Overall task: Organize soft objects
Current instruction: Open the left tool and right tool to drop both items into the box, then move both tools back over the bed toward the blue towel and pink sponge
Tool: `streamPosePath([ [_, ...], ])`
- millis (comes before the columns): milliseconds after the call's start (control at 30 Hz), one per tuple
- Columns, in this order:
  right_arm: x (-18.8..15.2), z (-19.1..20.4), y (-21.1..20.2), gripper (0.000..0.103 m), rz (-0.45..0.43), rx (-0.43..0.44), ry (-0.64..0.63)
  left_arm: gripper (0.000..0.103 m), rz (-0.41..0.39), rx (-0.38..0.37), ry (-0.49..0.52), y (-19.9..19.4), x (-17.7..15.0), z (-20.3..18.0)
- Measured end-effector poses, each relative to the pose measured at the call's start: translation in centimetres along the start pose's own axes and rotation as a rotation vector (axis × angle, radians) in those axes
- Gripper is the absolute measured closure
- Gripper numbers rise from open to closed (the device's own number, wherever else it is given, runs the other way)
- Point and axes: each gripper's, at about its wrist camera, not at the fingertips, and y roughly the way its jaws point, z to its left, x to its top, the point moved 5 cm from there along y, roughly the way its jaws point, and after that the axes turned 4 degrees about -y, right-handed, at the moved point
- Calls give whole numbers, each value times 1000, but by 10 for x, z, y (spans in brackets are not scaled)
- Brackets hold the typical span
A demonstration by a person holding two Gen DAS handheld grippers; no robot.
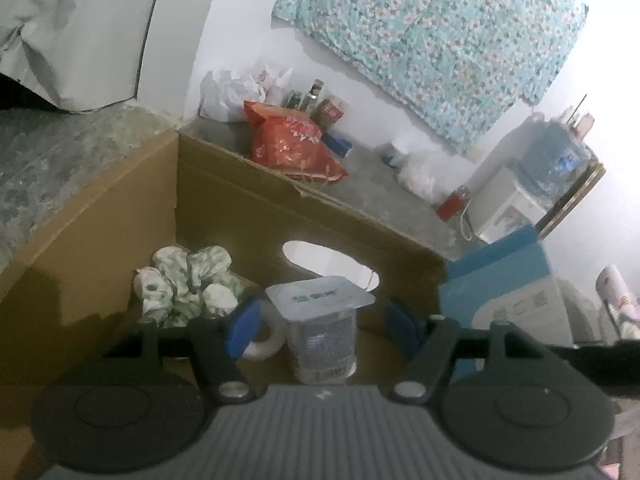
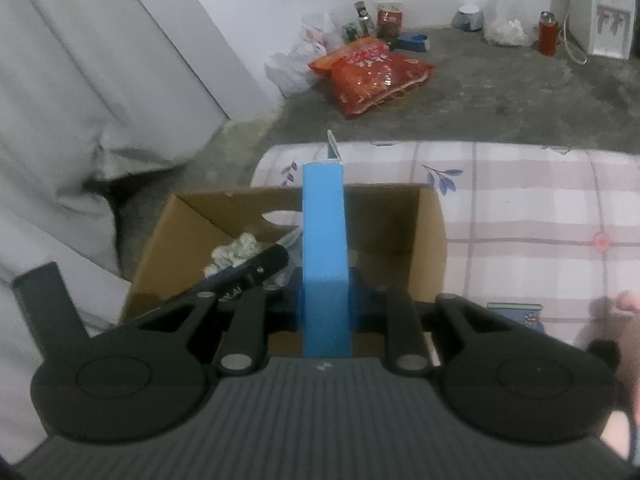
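An open cardboard box (image 1: 100,240) holds a green-and-white scrunched cloth (image 1: 188,284), a white ring (image 1: 268,344) and a clear plastic tub with a foil lid (image 1: 322,320). My left gripper (image 1: 322,330) is open inside the box. The tub stands upright between its blue pads (image 1: 242,328), with a gap on each side. My right gripper (image 2: 324,300) is shut on a tall blue carton (image 2: 324,240), held over the cardboard box (image 2: 432,232). The left gripper's black finger (image 2: 256,268) shows inside the box, beside the cloth (image 2: 234,254). The blue carton (image 1: 496,280) also appears at the box's right edge.
The box rests on a bed with a checked floral sheet (image 2: 520,208). A small blue packet (image 2: 516,314) lies on the sheet by a hand (image 2: 628,340). On the grey floor beyond are a red bag (image 2: 368,72), bottles, a red flask (image 2: 547,38) and a water dispenser (image 2: 604,20). Grey fabric (image 2: 80,100) hangs at left.
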Motion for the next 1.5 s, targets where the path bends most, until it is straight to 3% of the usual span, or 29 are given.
streamPosePath([
  [300,-7,19,-4,84,47,-104,-43,35,70,-29,-51,-2,-8,10],
  [700,-14,23,37,80,102,-288,-118,35,52,-32,-101,-6,-3,19],
  [1033,-17,25,38,80,72,-280,-142,37,75,-15,-85,-6,-8,17],
  [1100,-14,25,24,78,38,-221,-117,37,78,-9,-71,-12,-9,13],
  [1200,-17,22,-14,68,-43,-87,-69,33,74,-13,-37,-29,-11,2],
  [1233,-20,20,-28,60,-69,-58,-68,32,72,-16,-20,-37,-12,-3],
  [1367,-49,1,-110,34,-194,43,-77,25,71,-43,79,-78,-25,-31],
  [1500,-95,-45,-199,23,-302,91,-48,16,49,-83,219,-134,-48,-68],
])
